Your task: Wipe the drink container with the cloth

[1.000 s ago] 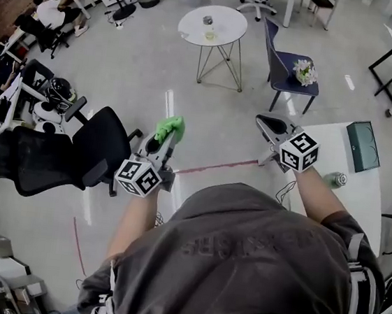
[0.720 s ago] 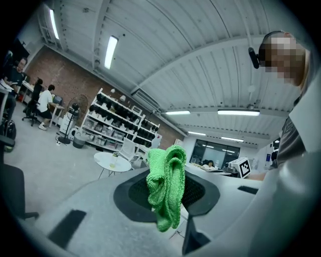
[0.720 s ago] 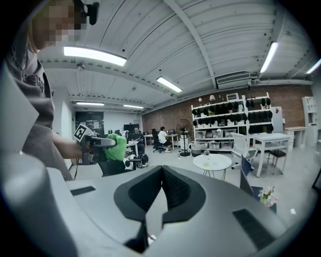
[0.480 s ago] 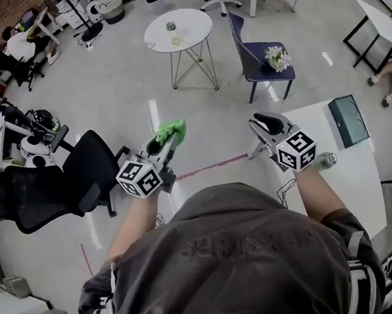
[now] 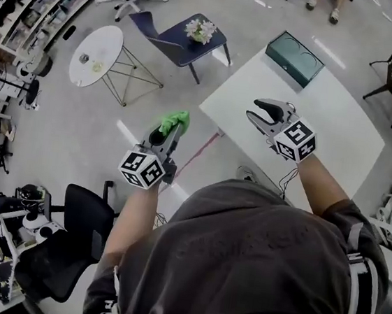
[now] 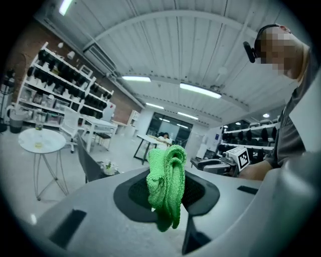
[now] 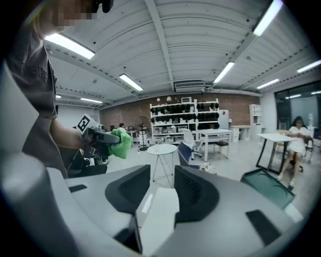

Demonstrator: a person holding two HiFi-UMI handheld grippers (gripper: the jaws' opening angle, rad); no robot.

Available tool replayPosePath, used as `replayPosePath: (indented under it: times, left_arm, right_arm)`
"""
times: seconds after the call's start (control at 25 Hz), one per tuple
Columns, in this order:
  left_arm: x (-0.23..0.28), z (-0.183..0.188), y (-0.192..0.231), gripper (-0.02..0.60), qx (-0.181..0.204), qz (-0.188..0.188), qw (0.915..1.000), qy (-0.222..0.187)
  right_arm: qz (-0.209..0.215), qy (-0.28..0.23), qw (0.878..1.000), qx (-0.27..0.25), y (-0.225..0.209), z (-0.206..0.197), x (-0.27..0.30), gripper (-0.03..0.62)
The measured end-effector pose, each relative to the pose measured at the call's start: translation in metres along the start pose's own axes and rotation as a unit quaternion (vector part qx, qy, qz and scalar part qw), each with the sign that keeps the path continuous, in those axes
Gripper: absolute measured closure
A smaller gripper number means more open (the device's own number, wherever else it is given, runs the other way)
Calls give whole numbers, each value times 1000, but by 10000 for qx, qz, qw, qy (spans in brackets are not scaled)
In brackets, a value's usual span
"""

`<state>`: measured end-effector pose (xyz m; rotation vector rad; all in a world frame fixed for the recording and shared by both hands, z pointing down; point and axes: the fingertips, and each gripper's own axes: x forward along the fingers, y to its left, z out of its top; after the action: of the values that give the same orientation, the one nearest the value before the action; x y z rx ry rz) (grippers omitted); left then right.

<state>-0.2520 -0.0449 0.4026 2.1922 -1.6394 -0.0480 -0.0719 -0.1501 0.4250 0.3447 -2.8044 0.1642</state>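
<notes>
Head view: person stands at the white bench [image 5: 340, 127], one gripper per hand. The left gripper [image 5: 163, 136] is out over the floor, off the bench's left corner, w/ the green cloth [image 5: 173, 121] bunched at its tip. The right gripper [image 5: 254, 110] is over the bench top near that same corner, pointing across it, marker cube up. The two grippers are apart, roughly side by side.

Left gripper view: jaws closed on the cloth [image 6: 167, 183]. It sticks up btwn the dark pads as a folded wad, w/ one end hanging below them. The cloth is in the air and touches nothing but the jaws. The right gripper [image 6: 200, 163] shows beyond, to the right, cube included.

Right gripper view: jaws stand part-open and have just been opening, w/ nothing btwn them. Thru the gap only the bench's white top [image 7: 155, 206] shows below. The cloth [image 7: 120, 142] is at pic left, at the other gripper's tip.

Other stuff:
- A dark green box [image 5: 295, 58] lies at the bench's far corner, well apart from both grippers.
- On the floor beyond are a round white table [image 5: 99, 54] and a blue chair [image 5: 169, 38] w/ flowers [image 5: 200, 29] on the seat.
- A black office chair [image 5: 82, 231] stands at lower left.
- A red line [image 5: 199, 157] runs on the floor btwn the left gripper and the bench.
</notes>
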Motion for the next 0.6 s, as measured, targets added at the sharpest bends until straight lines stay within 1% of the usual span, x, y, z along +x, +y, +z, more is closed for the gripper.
replayPosePath:
  times: [0.12, 0.28, 0.44, 0.6]
  left_arm:
    - [66, -14, -27, 489, 118, -509, 9980, 352]
    - [142, -45, -69, 489, 222, -1085, 9906, 807]
    - [200, -79, -103, 489, 162, -1503, 9813, 1194]
    - [241, -117, -120, 489, 63, -1743, 9717, 1592]
  right_arm:
    - [-502, 110, 9986, 106, -45, -21, -38, 451]
    - [-952, 318, 9947, 225, -94, -54, -78, 450]
    - [-1065, 562, 9920, 371, -121, -86, -91, 448]
    - [-997, 710, 9908, 579, -137, -113, -81, 449]
